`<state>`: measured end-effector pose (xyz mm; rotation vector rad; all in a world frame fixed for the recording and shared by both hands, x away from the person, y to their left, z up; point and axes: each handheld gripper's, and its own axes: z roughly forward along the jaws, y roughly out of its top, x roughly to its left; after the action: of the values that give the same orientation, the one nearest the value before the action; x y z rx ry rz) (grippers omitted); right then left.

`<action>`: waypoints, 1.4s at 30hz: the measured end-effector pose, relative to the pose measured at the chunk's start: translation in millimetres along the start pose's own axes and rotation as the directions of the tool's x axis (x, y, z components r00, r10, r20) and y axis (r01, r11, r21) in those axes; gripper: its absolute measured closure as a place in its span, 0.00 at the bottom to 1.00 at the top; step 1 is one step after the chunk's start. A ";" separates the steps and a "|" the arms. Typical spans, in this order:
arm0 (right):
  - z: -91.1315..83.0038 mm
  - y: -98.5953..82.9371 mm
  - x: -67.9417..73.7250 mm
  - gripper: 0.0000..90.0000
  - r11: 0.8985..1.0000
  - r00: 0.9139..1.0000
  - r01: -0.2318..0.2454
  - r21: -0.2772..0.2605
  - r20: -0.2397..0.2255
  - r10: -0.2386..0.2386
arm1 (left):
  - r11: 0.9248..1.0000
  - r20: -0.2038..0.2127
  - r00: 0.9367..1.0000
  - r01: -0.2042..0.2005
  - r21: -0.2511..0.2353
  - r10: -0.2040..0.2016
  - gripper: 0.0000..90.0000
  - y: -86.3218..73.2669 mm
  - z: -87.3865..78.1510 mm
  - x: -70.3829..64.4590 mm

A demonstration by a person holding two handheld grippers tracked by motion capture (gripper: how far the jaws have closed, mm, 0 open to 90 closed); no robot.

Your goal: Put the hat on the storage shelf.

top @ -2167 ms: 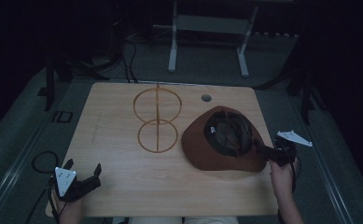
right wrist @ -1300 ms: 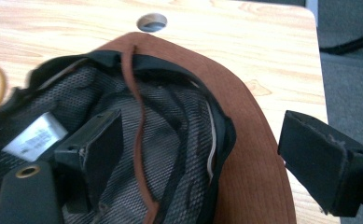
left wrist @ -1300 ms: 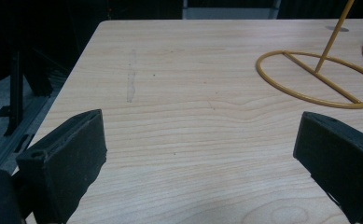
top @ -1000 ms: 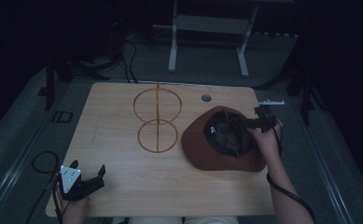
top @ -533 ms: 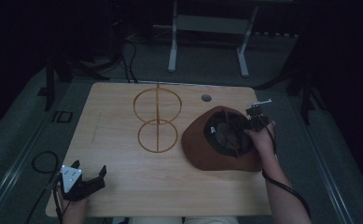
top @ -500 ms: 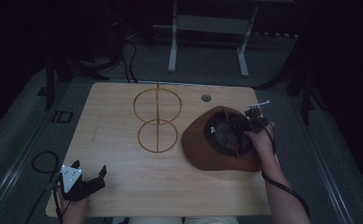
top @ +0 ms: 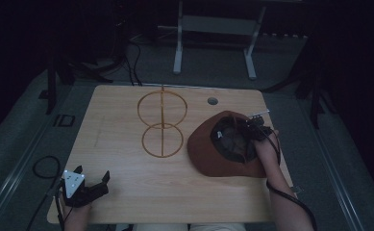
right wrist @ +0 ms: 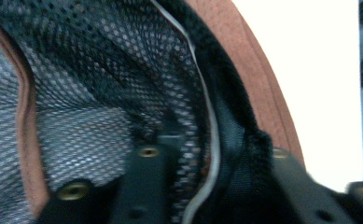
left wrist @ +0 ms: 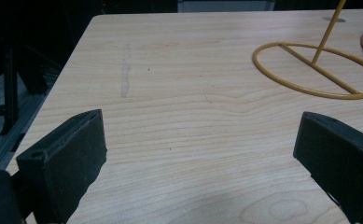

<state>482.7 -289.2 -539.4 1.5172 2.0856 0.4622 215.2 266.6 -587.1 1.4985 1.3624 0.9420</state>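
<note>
Each black hand-held gripper (top: 89, 188) has brass-coloured screws, a trailing cable, the left a grey three-cornered plate.

i find no lettering, label, brand, number or sign legible anywhere on my feeds. the white strip (right wrist: 202, 116) along the inner band of the brown hat (top: 208, 154), seen in the right gripper view, carries no print i can make out. the grey plate (top: 73, 182) on the left gripper shows small dark dots, not characters. the wooden table (top: 122, 144) bears only grain and a faint scuff.
</note>
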 end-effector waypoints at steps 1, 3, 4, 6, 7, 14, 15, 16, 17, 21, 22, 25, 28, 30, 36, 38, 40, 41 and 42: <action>-1.1 0.0 0.0 0.91 1.000 1.000 -0.006 -0.005 0.009 0.006 | 1.000 0.001 1.000 -0.001 0.000 0.001 0.03 0.1 0.0 -0.1; -4.5 0.1 -1.4 0.94 0.999 1.000 -0.028 -0.020 0.012 0.028 | 1.000 0.001 1.000 -0.001 0.001 0.001 0.03 0.1 -0.1 -0.2; -9.3 -0.3 -3.8 0.94 0.998 0.999 -0.042 -0.041 -0.002 0.042 | 1.000 0.004 1.000 0.000 0.002 0.000 0.03 0.1 -0.1 -0.2; -11.9 -0.5 -5.5 0.94 0.998 0.999 -0.049 -0.050 -0.008 0.049 | 1.000 0.004 1.000 -0.009 0.011 0.009 0.03 0.2 0.2 -0.8; -17.1 -0.8 -8.6 0.94 0.996 0.997 -0.067 -0.064 -0.026 0.066 | 1.000 0.000 1.000 -0.016 0.016 0.016 0.03 0.3 0.6 -1.6; -49.3 -1.7 -18.3 0.95 0.974 0.981 -0.167 -0.153 -0.129 0.148 | 0.996 0.006 0.999 -0.053 0.074 0.053 0.03 3.9 -2.0 -5.8; -53.5 -2.0 -18.1 0.94 0.971 0.978 -0.176 -0.161 -0.142 0.154 | 0.995 0.018 0.998 -0.055 0.077 0.053 0.03 3.9 -2.0 -6.3; -57.4 -2.6 -18.0 0.95 0.967 0.974 -0.187 -0.172 -0.157 0.161 | 0.995 0.023 0.999 -0.051 0.082 0.049 0.03 4.1 -2.0 -6.8; -57.4 -2.6 -18.0 0.95 0.967 0.974 -0.187 -0.172 -0.157 0.161 | 0.995 0.023 0.999 -0.051 0.082 0.049 0.03 4.1 -2.0 -6.8; -75.3 -4.8 -18.4 0.94 0.953 0.962 -0.221 -0.209 -0.206 0.178 | 0.994 0.041 0.998 -0.050 0.095 0.046 0.03 5.9 -1.9 -11.8; -78.9 -5.2 -18.9 0.94 0.949 0.959 -0.227 -0.219 -0.223 0.178 | 0.994 0.041 0.998 -0.048 0.099 0.044 0.03 6.5 -1.7 -13.5; -89.3 -7.0 -18.6 0.94 0.940 0.953 -0.238 -0.243 -0.244 0.178 | 0.993 0.059 0.998 -0.042 0.109 0.035 0.03 8.6 -2.0 -20.2; -99.5 -9.3 -16.8 0.94 0.936 0.953 -0.236 -0.259 -0.252 0.171 | 0.992 0.095 0.995 -0.047 0.114 0.036 0.03 10.3 -2.6 -29.2; -106.3 -11.7 -16.0 0.94 0.931 0.951 -0.241 -0.274 -0.258 0.171 | 0.991 0.131 0.991 -0.053 0.120 0.037 0.03 11.6 -2.2 -37.5; -124.8 -20.9 -15.9 0.94 0.915 0.948 -0.248 -0.317 -0.273 0.163 | 0.982 0.211 0.973 -0.124 0.143 0.092 0.04 13.9 5.4 -62.7; -130.5 -24.7 -15.5 0.94 0.907 0.946 -0.256 -0.333 -0.280 0.164 | 0.979 0.244 0.964 -0.146 0.142 0.108 0.04 15.2 9.1 -69.8; -134.5 -27.8 -15.3 0.94 0.902 0.943 -0.265 -0.341 -0.286 0.169 | 0.976 0.272 0.955 -0.165 0.140 0.122 0.04 16.9 12.3 -76.9; -136.7 -29.7 -15.1 0.94 0.900 0.942 -0.268 -0.345 -0.291 0.169 | 0.975 0.286 0.949 -0.177 0.136 0.133 0.05 17.9 13.8 -80.9; -138.5 -31.6 -15.1 0.94 0.897 0.938 -0.274 -0.347 -0.302 0.170 | 0.972 0.299 0.943 -0.192 0.135 0.145 0.05 19.2 15.5 -85.0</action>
<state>380.6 -309.9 -441.7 1.5221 1.8603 1.1495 226.5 180.1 -572.0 1.8221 1.1336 0.6935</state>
